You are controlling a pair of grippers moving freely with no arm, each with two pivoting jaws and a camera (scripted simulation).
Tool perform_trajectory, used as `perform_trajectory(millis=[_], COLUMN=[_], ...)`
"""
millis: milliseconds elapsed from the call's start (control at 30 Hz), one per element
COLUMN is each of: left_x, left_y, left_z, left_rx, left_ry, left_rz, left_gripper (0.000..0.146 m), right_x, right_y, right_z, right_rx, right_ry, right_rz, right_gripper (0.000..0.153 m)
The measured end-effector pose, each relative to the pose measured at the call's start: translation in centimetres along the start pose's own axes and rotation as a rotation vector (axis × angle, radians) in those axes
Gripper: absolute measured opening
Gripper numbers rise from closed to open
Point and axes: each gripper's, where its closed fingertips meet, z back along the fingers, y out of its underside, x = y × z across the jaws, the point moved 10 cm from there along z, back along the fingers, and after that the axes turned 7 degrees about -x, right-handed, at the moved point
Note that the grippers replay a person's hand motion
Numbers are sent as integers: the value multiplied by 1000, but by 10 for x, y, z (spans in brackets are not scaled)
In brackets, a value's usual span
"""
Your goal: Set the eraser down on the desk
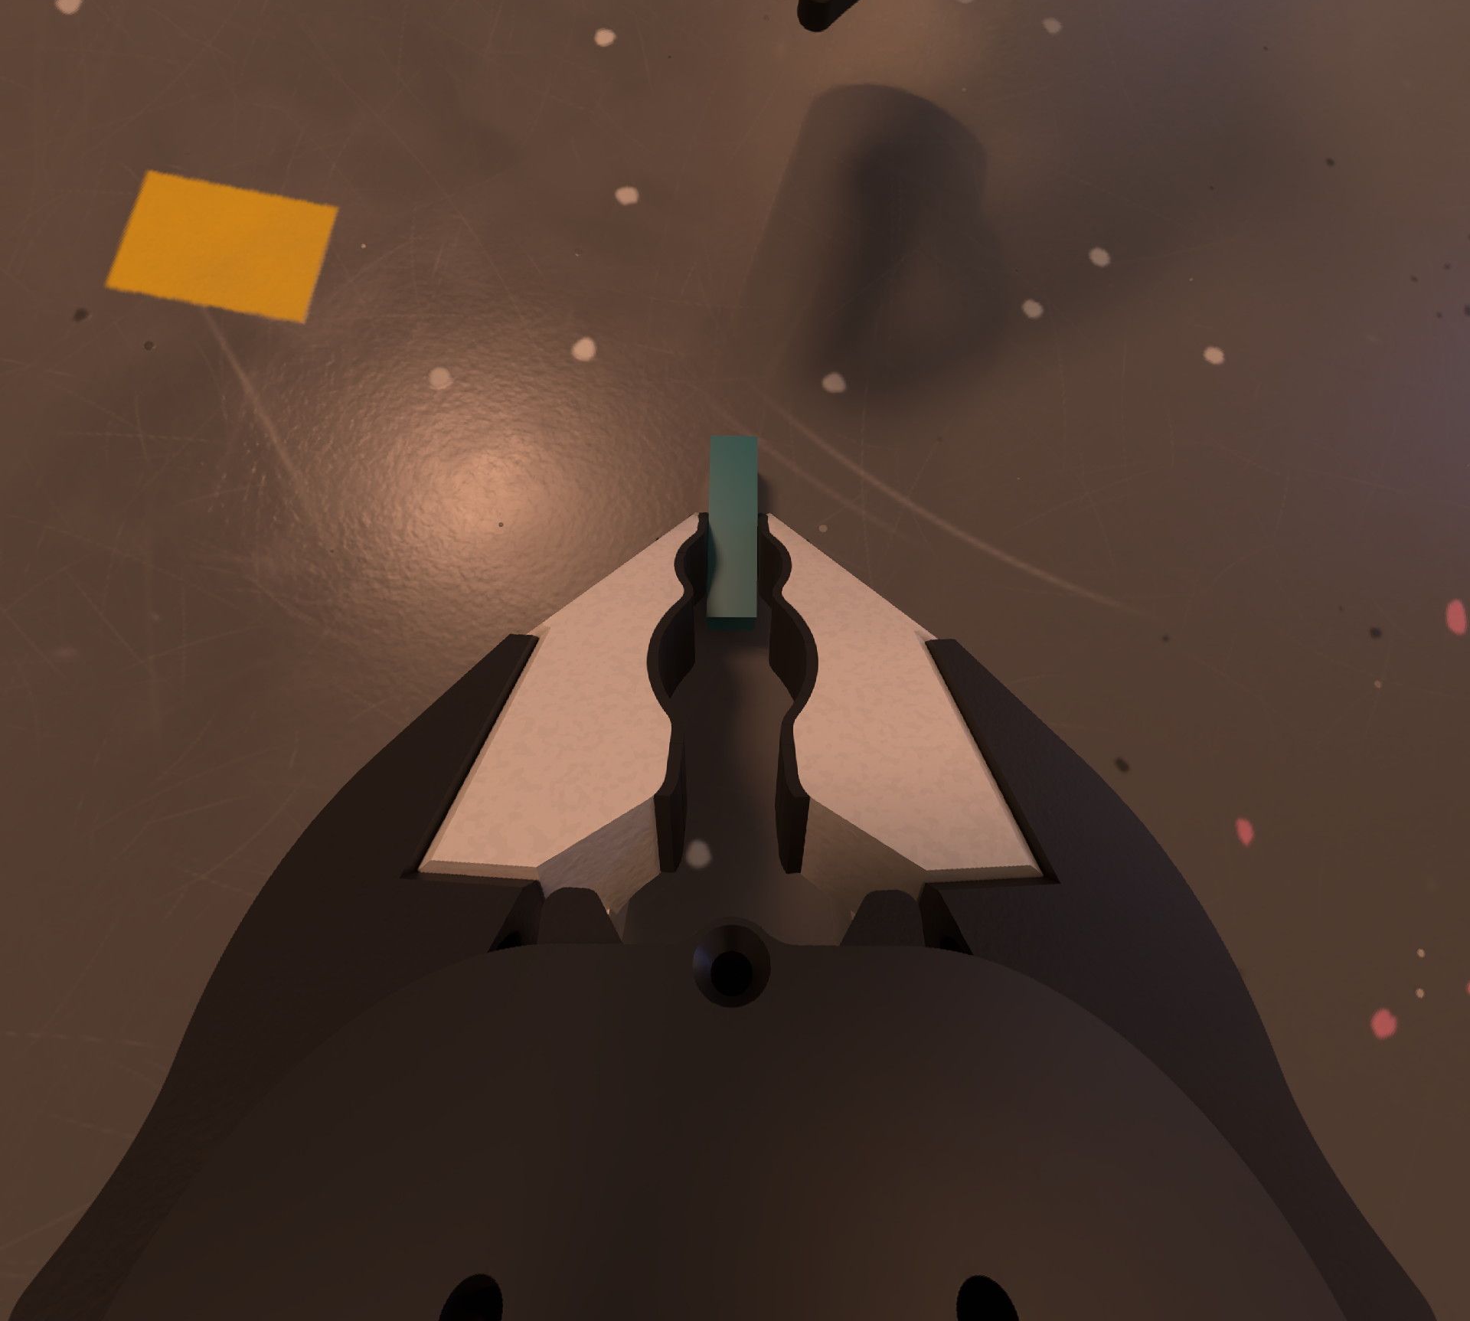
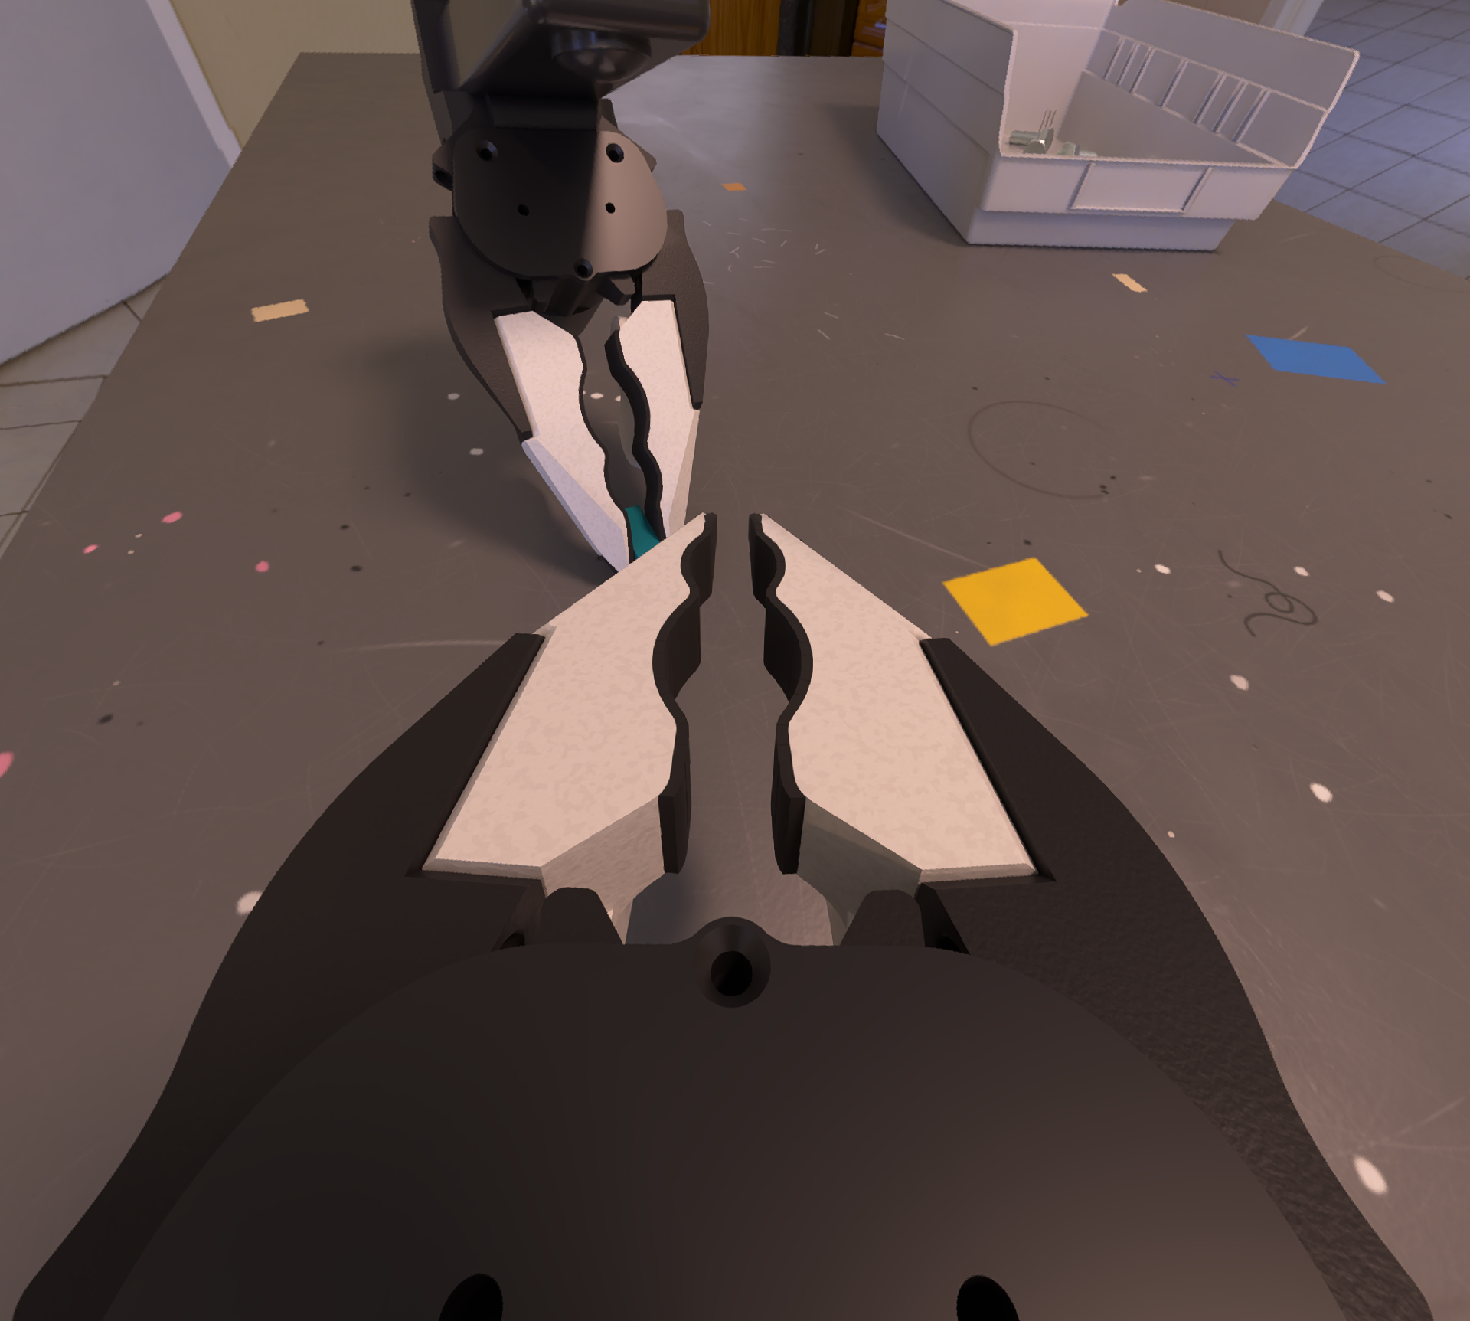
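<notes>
The left tongs [image 1: 732, 527] are closed on a slim teal rectangular eraser [image 1: 732, 527], pinched near the tips so that its far end juts beyond the fingers. In the right wrist view the same left tongs [image 2: 648, 535] slant steeply down with the eraser [image 2: 641, 532] close to the scuffed, paint-speckled grey-brown table [image 2: 875, 344]; whether it touches the surface we cannot tell. The right tongs [image 2: 732, 527] hold nothing, their fingers standing a narrow gap apart, tips just beside the left pair.

To do this step well, we judge that we should lower until the eraser meets the table, part the fingers only slightly, then withdraw along their own line so the piece is not dragged or tipped. The right tongs are best kept clear.

Farther out lie a flat yellow square patch [image 2: 1014, 600], a blue patch [image 2: 1316, 360] and a white plastic compartment bin [image 2: 1114, 201]. We can read no brand, label or writing anywhere.
</notes>
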Motion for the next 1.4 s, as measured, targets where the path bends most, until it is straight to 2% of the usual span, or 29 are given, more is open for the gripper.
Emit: perform_trajectory(millis=[167,267,367,533,833,967,1100,1400], left_x=[2,4,1,-7,-9,-9,-9,-7], left_y=[2,4,-3,-14,-16,-14,-10,-3], left_z=[2,4,8,15,12,9,0,-14], left_rx=[-5,-30,-147,-325,-359,-321,-210,-64], left_ry=[17,33,81,84,74,64,18,9], left_rz=[-17,-30,-56,-116,-140,-144,-166,-138], left_gripper=[11,11,11,11,11,11,11,11], right_x=[0,3,10,10,8,8,9,12], right_y=[3,9,13,14,13,15,17,23], right_z=[-1,-6,-11,-12,-10,-11,-13,-18], right_rx=[27,115,164,155,123,137,165,269], right_ry=[-5,-34,-58,-78,-103,-104,-102,-78], right_rz=[5,26,64,37,-11,-17,-25,35], right_gripper=[8,8,8,8,8,8,7,8])
